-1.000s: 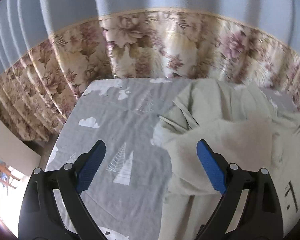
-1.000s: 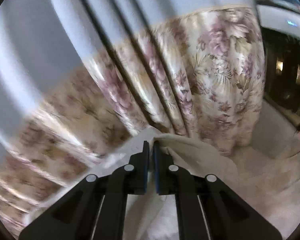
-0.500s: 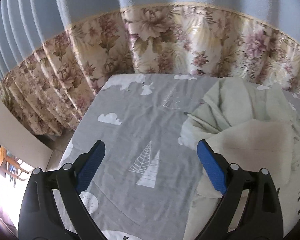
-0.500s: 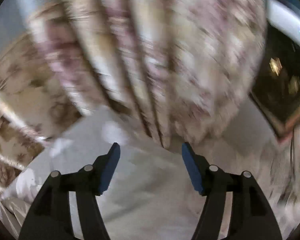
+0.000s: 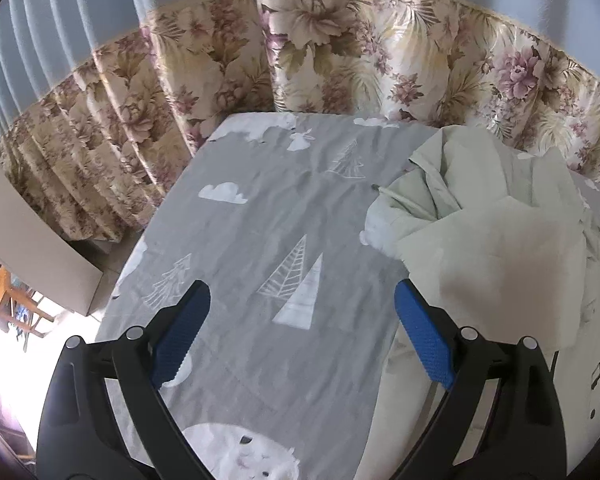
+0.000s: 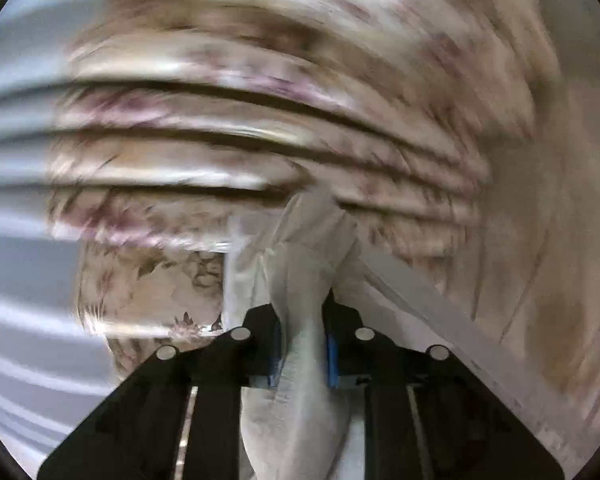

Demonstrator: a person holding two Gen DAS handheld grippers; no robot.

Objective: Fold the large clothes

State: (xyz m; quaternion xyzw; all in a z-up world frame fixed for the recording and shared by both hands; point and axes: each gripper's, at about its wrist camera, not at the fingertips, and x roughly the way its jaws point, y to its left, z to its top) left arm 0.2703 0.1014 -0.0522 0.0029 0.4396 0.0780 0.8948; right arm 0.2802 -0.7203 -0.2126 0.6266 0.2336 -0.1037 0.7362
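**Changes logged: both tongs, garment, bed**

- Right tongs (image 6: 303,344): closed on a fold of cloth a second ago, parted wide and empty half a second ago, now clamped again on a bunched fold of the pale garment (image 6: 300,360). View swung round; the floral curtain (image 6: 260,120) now streaks sideways in blur.
- Left tongs (image 5: 300,332): shifted steadily leftward; more of the grey printed bedsheet (image 5: 260,220) shows, the pale garment (image 5: 492,232) sits further right in view, and a white bear print has entered at the bottom edge.
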